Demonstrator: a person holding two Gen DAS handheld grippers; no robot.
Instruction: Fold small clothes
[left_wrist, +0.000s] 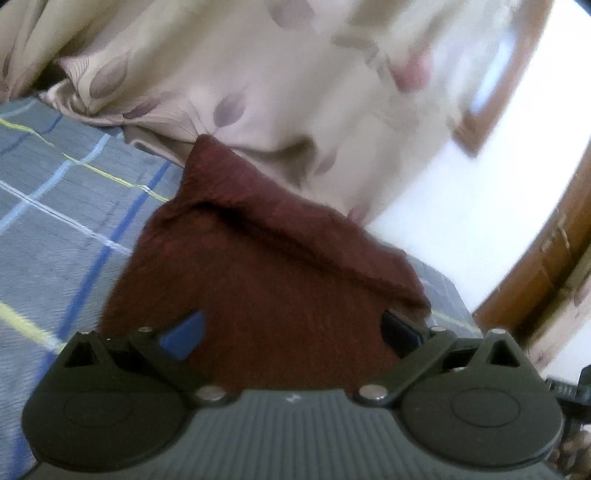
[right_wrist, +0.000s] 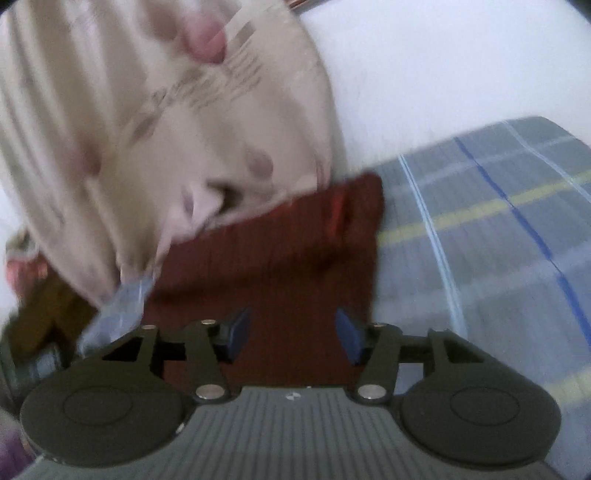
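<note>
A dark red knitted garment (left_wrist: 266, 266) lies on the plaid bed sheet (left_wrist: 55, 221), with one edge folded over on itself. My left gripper (left_wrist: 291, 332) is open, its blue pads (left_wrist: 184, 334) spread wide over the near edge of the garment. The same garment (right_wrist: 288, 266) shows in the right wrist view, blurred. My right gripper (right_wrist: 293, 334) is open, its blue pads (right_wrist: 349, 336) apart over the near part of the garment. Neither gripper holds anything.
A beige curtain (left_wrist: 240, 74) with leaf prints hangs down to the bed behind the garment; it also shows in the right wrist view (right_wrist: 147, 129). A brown wooden frame (left_wrist: 546, 258) and a white wall (right_wrist: 443, 74) lie beyond. The plaid sheet (right_wrist: 498, 240) spreads to the right.
</note>
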